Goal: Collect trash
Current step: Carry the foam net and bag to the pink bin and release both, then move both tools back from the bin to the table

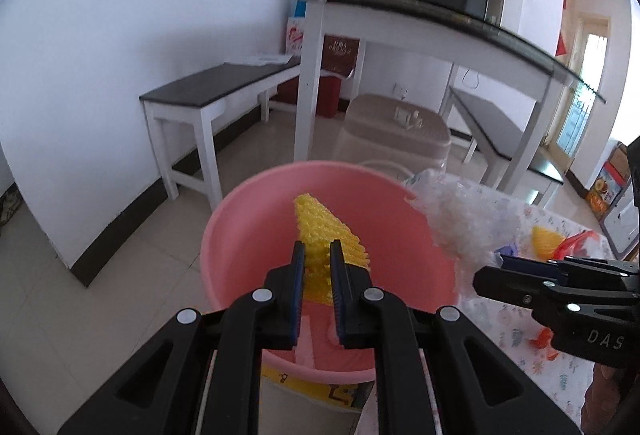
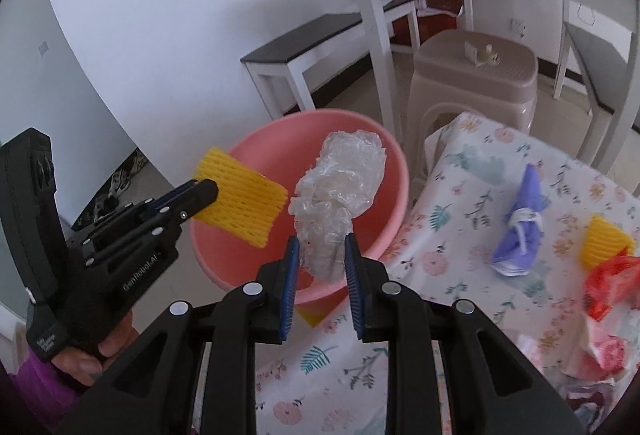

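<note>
My left gripper (image 1: 318, 253) is shut on a yellow foam fruit net (image 1: 328, 239) and holds it over the pink basin (image 1: 248, 235). It also shows in the right wrist view (image 2: 208, 191) with the net (image 2: 244, 203). My right gripper (image 2: 320, 249) is shut on a crumpled clear plastic bag (image 2: 340, 191), held over the pink basin (image 2: 384, 155). The bag (image 1: 460, 223) and right gripper (image 1: 500, 267) show at the right of the left wrist view.
The floral tablecloth (image 2: 460, 235) carries a purple cloth bundle (image 2: 520, 231), another yellow foam net (image 2: 604, 243) and a red plastic bag (image 2: 608, 283). A beige plastic stool (image 2: 476, 75), white benches (image 1: 216, 91) and a glass-topped table (image 1: 420, 15) stand behind.
</note>
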`<state>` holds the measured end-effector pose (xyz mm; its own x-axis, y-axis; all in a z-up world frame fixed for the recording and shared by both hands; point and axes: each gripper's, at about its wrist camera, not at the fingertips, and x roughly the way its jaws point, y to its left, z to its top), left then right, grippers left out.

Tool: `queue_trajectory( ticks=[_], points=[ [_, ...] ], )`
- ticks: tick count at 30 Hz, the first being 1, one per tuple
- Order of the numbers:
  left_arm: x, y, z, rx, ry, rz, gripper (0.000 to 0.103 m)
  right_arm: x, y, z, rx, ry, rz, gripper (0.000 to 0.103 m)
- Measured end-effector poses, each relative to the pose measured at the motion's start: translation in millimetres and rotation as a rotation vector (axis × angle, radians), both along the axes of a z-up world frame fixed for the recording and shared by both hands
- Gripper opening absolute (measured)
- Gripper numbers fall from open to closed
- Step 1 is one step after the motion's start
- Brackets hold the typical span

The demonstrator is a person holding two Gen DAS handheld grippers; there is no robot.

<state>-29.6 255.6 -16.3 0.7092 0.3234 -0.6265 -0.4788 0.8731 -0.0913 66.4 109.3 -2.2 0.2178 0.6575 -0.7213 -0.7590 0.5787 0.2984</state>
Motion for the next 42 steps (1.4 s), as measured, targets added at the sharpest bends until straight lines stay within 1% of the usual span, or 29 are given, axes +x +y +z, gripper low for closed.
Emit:
queue_trajectory(
  ticks=[5,15,18,20,22,23,27,34,36,37,39,42],
  points=[
    [7,3,-12,-0.004,0.040,0.003,0.012,3,14,-11,-0.022,0.028,0.012,0.023],
    [12,6,-24,-0.015,0.087,0.026,0.014,1,24,-14,-0.047,-0.004,0.026,0.023],
    [13,7,-25,-0.026,0.094,0.031,0.016,-1,24,-15,-0.049,0.003,0.033,0.025],
    [13,8,-25,-0.034,0.094,0.035,0.018,-3,25,-15,-0.052,0.003,0.039,0.029],
    [13,8,-26,-0.038,0.099,0.038,0.023,-3,26,-16,-0.052,0.004,0.042,0.033],
    [13,9,-26,-0.040,0.099,0.041,0.024,-2,26,-16,-0.051,0.005,0.042,0.035],
    [11,10,-25,-0.049,0.094,0.045,0.024,-2,23,-14,-0.042,0.002,0.041,0.036],
    [7,9,-19,-0.078,0.064,0.036,0.026,-1,6,-7,-0.021,-0.011,0.008,0.036],
    [7,8,-16,-0.092,0.054,0.029,0.029,0,2,-7,-0.024,-0.020,-0.004,0.036],
    [7,6,-15,-0.094,0.048,0.025,0.033,0,0,-7,-0.024,-0.024,-0.007,0.036],
    [6,1,-11,-0.086,0.038,0.017,0.036,-1,-4,-6,-0.021,-0.025,-0.015,0.036],
    [5,-5,-4,-0.081,0.018,-0.006,0.037,-4,-9,-5,-0.016,-0.026,-0.021,0.036]
  ],
)
